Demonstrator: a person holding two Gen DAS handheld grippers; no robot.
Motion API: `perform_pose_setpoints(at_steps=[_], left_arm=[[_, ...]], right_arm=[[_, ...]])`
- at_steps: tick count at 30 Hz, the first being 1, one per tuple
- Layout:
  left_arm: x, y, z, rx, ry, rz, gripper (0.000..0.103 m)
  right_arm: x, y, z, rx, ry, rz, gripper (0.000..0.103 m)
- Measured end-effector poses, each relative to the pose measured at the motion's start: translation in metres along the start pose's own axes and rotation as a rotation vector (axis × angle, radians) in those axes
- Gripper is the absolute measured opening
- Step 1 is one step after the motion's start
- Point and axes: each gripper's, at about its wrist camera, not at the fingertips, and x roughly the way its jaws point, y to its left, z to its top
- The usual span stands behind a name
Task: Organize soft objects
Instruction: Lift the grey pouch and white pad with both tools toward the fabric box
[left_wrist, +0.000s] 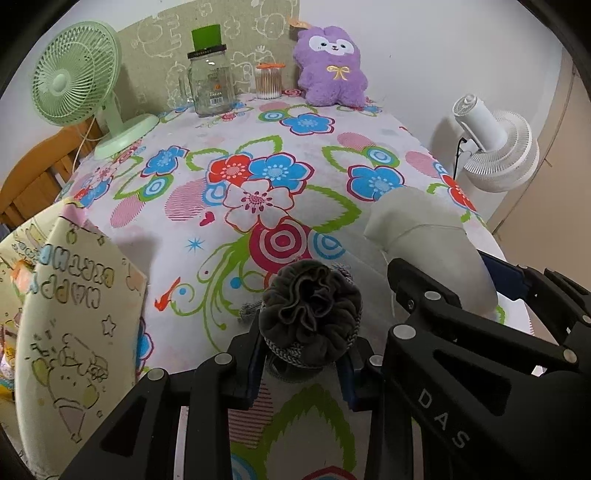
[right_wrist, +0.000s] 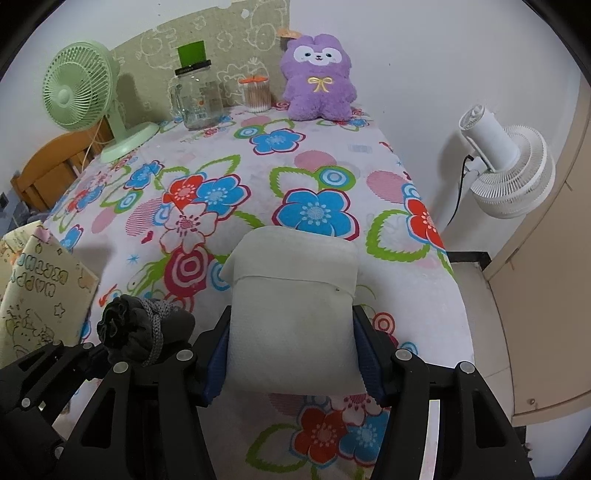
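Left-wrist view: the left gripper (left_wrist: 301, 363) is clamping a dark drawstring pouch (left_wrist: 310, 314) above the flowered tablecloth (left_wrist: 236, 177), while the right gripper (right_wrist: 291, 363) is squeezing a white cushion (right_wrist: 291, 306) just beside it. Both soft items are being held clear of the cloth; a purple plush toy (right_wrist: 317, 92) is sitting at the far edge, so sorting appears unfinished, with the gift bag (left_wrist: 77, 302) nearby.
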Motion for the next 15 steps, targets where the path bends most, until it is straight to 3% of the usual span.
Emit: perform_pose_setpoints(at_steps=[15], left_arm=[[-0.037, 0.002, -0.007, 0.024, -0.06, -0.001, 0.034]], right_arm=[[-0.038, 0.01, -0.007, 0.011, -0.054, -0.009, 0.062]])
